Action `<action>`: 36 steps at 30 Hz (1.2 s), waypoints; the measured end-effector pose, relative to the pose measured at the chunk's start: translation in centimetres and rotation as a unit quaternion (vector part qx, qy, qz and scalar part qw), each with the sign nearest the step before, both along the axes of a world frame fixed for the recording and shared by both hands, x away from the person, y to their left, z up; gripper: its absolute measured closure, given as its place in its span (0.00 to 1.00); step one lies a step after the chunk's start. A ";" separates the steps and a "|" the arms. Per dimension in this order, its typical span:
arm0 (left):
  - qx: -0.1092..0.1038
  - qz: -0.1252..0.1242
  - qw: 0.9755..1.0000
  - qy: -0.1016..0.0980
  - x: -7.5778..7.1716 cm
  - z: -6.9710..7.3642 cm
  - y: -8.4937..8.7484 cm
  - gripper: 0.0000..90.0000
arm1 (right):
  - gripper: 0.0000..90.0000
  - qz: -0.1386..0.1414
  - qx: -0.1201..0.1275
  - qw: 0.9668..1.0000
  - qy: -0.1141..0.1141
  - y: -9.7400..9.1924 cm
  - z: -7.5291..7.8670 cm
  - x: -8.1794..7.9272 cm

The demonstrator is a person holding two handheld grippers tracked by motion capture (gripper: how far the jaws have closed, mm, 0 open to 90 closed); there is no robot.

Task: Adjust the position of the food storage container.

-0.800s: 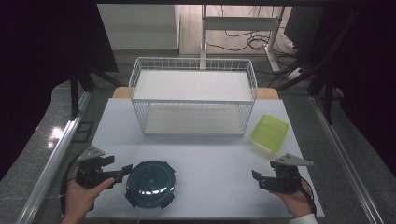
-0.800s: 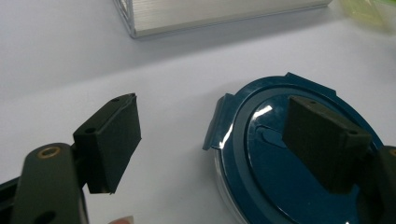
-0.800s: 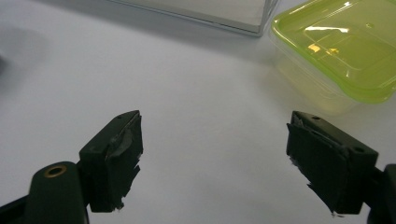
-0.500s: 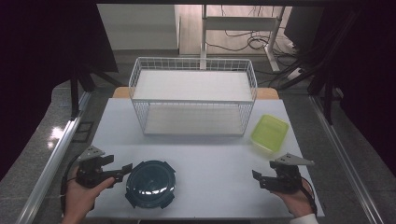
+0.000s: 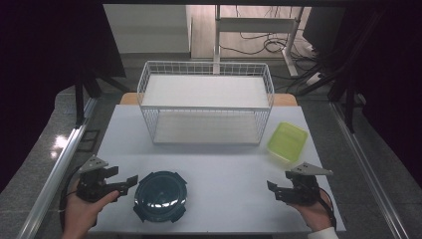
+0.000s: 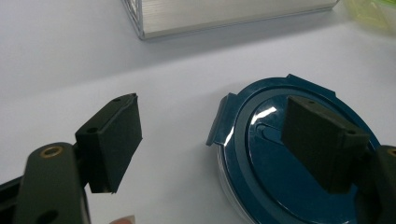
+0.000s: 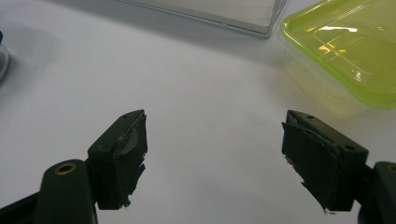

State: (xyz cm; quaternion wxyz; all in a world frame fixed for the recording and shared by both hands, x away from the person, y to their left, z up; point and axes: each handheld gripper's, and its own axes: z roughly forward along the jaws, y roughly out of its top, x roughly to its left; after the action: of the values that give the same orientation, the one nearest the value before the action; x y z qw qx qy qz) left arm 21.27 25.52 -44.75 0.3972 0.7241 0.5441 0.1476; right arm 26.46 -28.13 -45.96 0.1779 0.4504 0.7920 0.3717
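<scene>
Nothing has shifted since the earlier high views: both my hands sit at the same spots near the bottom edge of the frame, and the containers and basket lie where they lay.

My left hand-held gripper (image 5: pixel 130 181) rests at the lower left of the high view, its jaws spread with nothing between them, tips pointing right at the round dark-blue plastic container with a clip-on lid (image 5: pixel 160 196), just beside its rim. In the left gripper view the same container (image 6: pixel 261 154) fills the lower right, one jaw in front of its lid, the other apart over bare counter.

My right hand-held gripper (image 5: pixel 271 187) sits at the lower right of the high view, jaws spread and empty, pointing left over the white counter (image 5: pixel 224 174). The square lime-green translucent plastic container (image 5: pixel 287 142) lies above it, right of centre; in the right gripper view it (image 7: pixel 345 51) takes the upper right corner.

Count: two hand-held grippers, one blue container, one green container, one white wire basket (image 5: pixel 206 102) at the upper centre.
</scene>
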 end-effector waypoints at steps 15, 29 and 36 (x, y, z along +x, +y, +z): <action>0.001 -0.013 1.000 0.013 -1.7 1.0 0.4 0.28 | 0.25 -0.004 -0.001 1.000 0.004 -0.1 -0.1 0.1; 0.019 -0.003 0.998 0.063 -3.7 -0.3 1.5 0.57 | 0.25 0.001 -0.006 1.000 0.005 0.0 -0.2 0.2; 0.007 0.002 0.995 0.103 -4.1 -2.1 1.8 0.76 | 0.25 -0.004 -0.017 1.000 0.008 0.0 -0.3 0.2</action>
State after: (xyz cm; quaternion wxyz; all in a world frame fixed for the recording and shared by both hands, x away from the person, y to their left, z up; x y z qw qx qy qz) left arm 17.12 27.37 -46.85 0.3339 0.7369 0.5827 0.0773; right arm 26.71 -28.12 -46.31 0.1806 0.4534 0.7980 0.3536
